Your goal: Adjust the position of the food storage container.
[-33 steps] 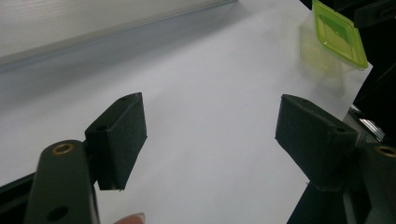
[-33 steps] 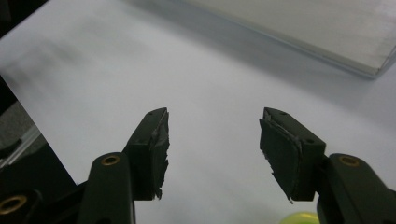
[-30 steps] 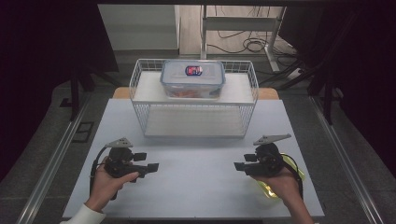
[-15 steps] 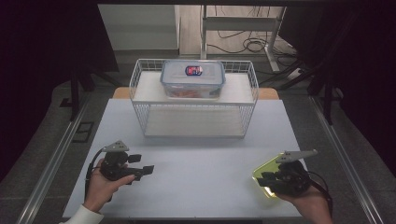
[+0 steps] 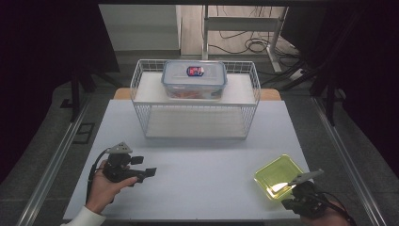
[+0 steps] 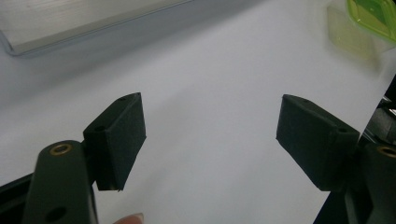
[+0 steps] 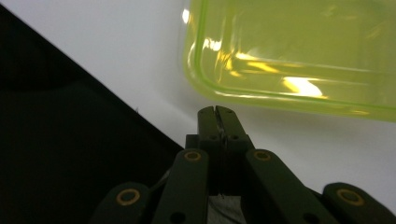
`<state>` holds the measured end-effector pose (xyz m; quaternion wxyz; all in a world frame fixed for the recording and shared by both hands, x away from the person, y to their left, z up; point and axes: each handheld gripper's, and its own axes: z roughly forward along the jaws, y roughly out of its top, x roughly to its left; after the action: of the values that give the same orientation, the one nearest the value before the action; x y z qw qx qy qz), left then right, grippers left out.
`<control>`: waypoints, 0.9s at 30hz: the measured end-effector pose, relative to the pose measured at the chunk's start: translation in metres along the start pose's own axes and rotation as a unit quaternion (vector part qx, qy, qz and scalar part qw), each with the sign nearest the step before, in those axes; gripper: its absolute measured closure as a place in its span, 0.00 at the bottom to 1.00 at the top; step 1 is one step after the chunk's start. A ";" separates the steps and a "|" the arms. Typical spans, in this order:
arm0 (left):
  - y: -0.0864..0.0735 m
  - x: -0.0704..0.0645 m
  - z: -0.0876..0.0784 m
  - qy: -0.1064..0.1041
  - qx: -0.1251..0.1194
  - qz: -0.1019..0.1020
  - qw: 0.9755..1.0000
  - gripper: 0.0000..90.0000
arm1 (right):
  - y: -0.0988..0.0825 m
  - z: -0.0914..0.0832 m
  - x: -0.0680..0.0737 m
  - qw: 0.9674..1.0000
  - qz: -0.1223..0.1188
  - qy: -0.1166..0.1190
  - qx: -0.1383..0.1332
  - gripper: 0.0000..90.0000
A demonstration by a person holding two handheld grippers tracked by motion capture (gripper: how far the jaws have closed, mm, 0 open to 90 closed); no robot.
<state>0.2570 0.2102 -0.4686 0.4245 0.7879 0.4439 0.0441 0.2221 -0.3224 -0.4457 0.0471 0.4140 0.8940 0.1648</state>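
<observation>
Since the earlier frames the right claw (image 5: 288, 203) has travelled from the lower centre-right of the high view to the lower right corner, uncovering the yellow-green tray (image 5: 278, 176) it formerly overlapped. Its jaws have just been closing and now stand pressed together with nothing between them, as the right gripper view confirms (image 7: 215, 111). The left claw (image 5: 149, 171) has kept its place at the lower left, jaws spread and empty over bare table (image 5: 207, 160).

The tray lies flat on the table just beyond the right claw's tips, up and slightly left of them in the high view; in the right gripper view its near rim (image 7: 299, 60) runs across the upper right of the frame, close to the closed tips but apart from them. In the left gripper view the tray shows at the upper right corner (image 6: 371, 16), well apart from that claw.

Count: one tray, one wire basket (image 5: 195, 127), one lidded clear container (image 5: 194, 79) standing in the basket, two claws.

The tray is nearly square and sits turned diamond-wise, one corner toward the right claw; no long axis can be told.
</observation>
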 end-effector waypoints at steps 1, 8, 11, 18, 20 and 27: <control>0.000 0.000 0.001 0.000 0.002 -0.001 1.000 0.26 | 0.001 0.003 0.001 1.000 -0.005 0.000 0.009 0.99; -0.002 0.000 0.002 0.001 0.006 0.000 1.000 0.26 | 0.013 0.025 0.007 0.999 -0.019 -0.024 0.038 0.99; -0.002 0.002 0.002 -0.001 0.005 -0.003 1.000 0.26 | 0.019 0.030 0.009 0.999 -0.019 -0.024 0.031 0.99; -0.003 0.004 0.006 0.000 0.012 -0.005 1.000 0.26 | 0.040 0.042 0.012 1.000 -0.002 -0.020 0.006 0.99; -0.004 0.004 0.005 0.000 0.013 -0.003 1.000 0.26 | 0.042 0.044 0.012 1.000 0.002 -0.019 0.003 0.99; -0.004 0.005 0.003 0.000 0.010 -0.005 1.000 0.26 | 0.044 0.040 0.014 1.000 0.001 -0.018 -0.002 0.99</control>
<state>0.2588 0.2135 -0.4748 0.4170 0.7897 0.4484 0.0370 0.2535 -0.2752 -0.4684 0.0638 0.4176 0.8924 0.1587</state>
